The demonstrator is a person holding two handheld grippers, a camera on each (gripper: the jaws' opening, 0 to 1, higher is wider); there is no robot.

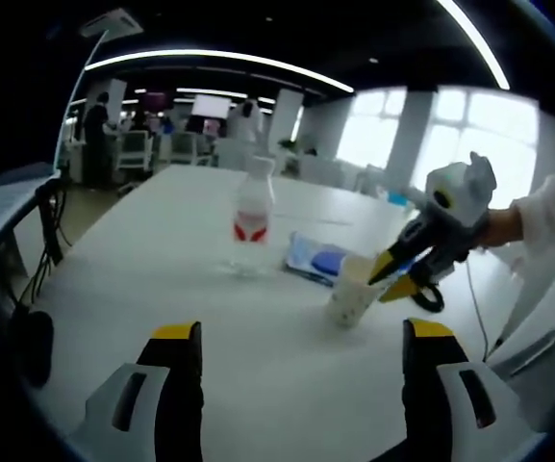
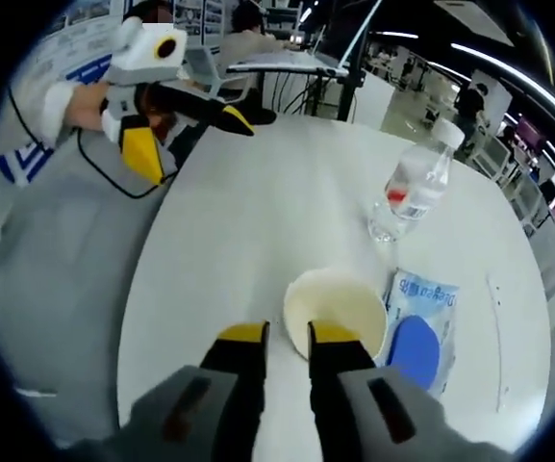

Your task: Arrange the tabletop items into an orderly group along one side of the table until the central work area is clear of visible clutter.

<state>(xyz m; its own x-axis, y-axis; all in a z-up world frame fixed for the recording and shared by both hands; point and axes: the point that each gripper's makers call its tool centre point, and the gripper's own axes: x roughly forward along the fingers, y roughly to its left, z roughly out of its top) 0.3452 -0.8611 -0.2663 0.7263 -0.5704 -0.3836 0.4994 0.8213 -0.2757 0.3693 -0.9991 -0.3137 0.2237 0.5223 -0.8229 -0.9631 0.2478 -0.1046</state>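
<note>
A paper cup (image 2: 340, 294) stands upright on the white table (image 2: 258, 192). My right gripper (image 2: 288, 334) straddles its near rim, one jaw inside the cup and one outside, with a narrow gap still showing. In the left gripper view the same right gripper (image 1: 392, 277) reaches in from the right onto the cup (image 1: 352, 296). A clear water bottle (image 1: 252, 217) with a red label stands left of it, and a blue-and-white packet (image 1: 314, 260) lies flat between them. My left gripper (image 1: 302, 332) hovers open over the near table, holding nothing.
The bottle (image 2: 414, 188) and packet (image 2: 416, 332) sit right of the cup in the right gripper view. A person in a grey top (image 2: 56, 260) stands at the table's left edge. Desks, chairs and people fill the room behind. A black cable (image 1: 429, 298) lies by the cup.
</note>
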